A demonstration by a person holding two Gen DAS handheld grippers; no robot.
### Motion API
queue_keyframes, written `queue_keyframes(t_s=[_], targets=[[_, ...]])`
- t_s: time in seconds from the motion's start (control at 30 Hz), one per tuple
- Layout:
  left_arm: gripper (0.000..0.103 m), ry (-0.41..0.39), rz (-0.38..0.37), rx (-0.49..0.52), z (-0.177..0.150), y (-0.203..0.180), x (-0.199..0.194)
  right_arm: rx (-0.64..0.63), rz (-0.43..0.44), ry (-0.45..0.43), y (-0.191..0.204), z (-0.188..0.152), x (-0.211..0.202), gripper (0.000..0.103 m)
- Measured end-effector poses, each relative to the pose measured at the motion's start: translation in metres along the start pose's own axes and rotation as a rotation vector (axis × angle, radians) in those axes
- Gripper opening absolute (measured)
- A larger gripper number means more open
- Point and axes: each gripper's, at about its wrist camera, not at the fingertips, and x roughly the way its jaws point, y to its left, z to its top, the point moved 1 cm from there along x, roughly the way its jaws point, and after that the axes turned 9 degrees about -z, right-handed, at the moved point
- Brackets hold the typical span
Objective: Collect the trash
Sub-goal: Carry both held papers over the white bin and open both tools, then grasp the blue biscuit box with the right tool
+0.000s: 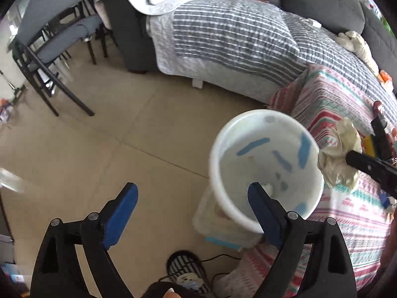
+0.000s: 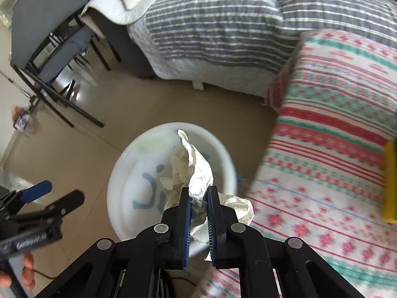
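paper over the bin

your right tool (image 2: 198, 196) pinched crumpled white paper (image 2: 196, 171) above the white bin (image 2: 124, 186); your left tool (image 1: 192, 193) gaped empty.

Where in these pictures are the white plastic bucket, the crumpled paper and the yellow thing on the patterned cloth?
White plastic bucket (image 1: 224, 206): left wrist view, on its near rim.
Crumpled white paper (image 2: 198, 171): right wrist view, on the wad above the shut jaws.
Yellow block-like object (image 2: 390, 181): right wrist view, on its face at the frame's right edge.

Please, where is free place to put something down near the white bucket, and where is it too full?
Free: the tan floor between white bucket, black chair and grey-striped bed. Crowded: the patterned blanket's far right edge and the cables below the bucket.
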Motion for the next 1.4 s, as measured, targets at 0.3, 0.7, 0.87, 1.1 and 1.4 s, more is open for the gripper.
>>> queue_keyframes(t_s=[0.3,0.7,0.87,1.1,1.4], targets=[[0.092,-0.009,-0.011,0.003,-0.009,0.007,-0.010,0.018,0.017,0.008,0.016,0.003,0.011,0.055],[0.101,-0.016,-0.073,0.094,-0.016,-0.051,-0.024,0.026,-0.202,-0.090,-0.061,-0.026,-0.075,0.085],[0.102,0.006,-0.095,0.152,-0.020,-0.088,-0.021,0.096,-0.304,-0.090,-0.120,-0.046,-0.105,0.086],[0.102,0.006,-0.140,0.216,-0.021,-0.155,-0.020,0.142,-0.348,-0.106,-0.176,-0.063,-0.140,0.088],[0.102,0.023,-0.209,0.293,-0.020,-0.238,-0.011,0.145,-0.390,-0.071,-0.242,-0.080,-0.159,0.089]])
